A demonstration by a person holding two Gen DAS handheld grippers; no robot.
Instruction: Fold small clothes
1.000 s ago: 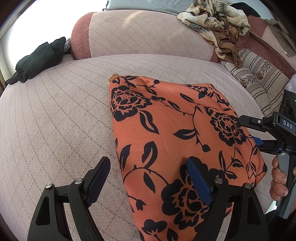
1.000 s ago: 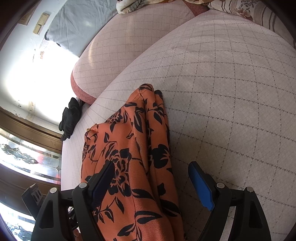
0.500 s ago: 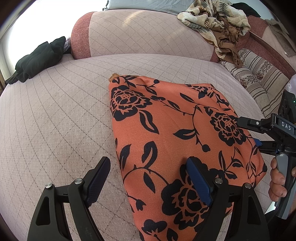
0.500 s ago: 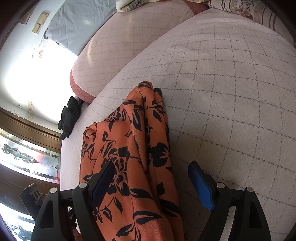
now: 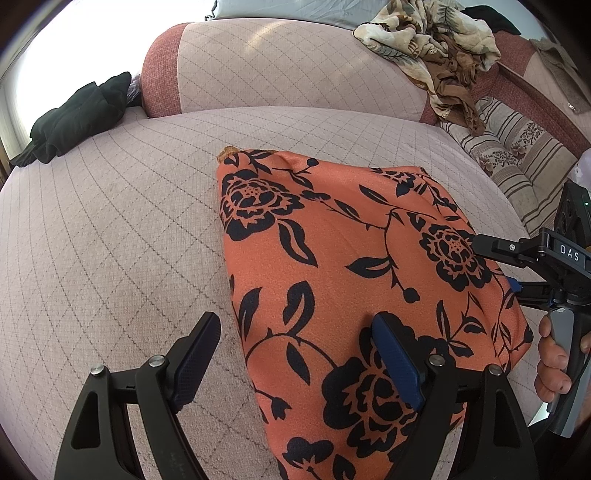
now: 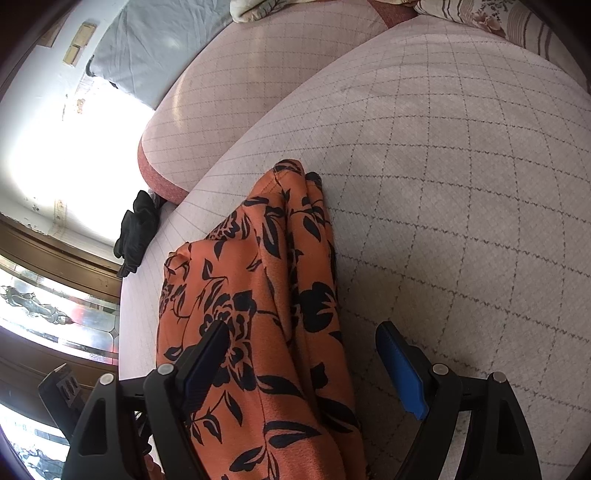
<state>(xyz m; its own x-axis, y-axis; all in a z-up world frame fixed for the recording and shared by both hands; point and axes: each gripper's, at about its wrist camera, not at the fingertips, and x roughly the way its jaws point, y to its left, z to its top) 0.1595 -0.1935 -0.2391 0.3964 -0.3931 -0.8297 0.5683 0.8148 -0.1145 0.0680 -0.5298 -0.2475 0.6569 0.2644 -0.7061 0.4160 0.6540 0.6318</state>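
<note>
One orange garment [image 5: 351, 280], two tools [image 5: 299, 362].

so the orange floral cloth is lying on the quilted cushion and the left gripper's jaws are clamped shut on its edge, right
Not quite. The orange floral cloth does lie on the quilted cushion, but the left gripper has its jaws wide open, straddling the cloth's edge without pinching it. The left wrist view shows this.

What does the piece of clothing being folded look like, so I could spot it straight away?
Start at the big quilted pink sofa seat; the folded garment lies in its middle. Unlike the plain black clothes at the far corner and the beige crumpled pile on the backrest, it is bright orange with large black flowers and leaves.
</note>
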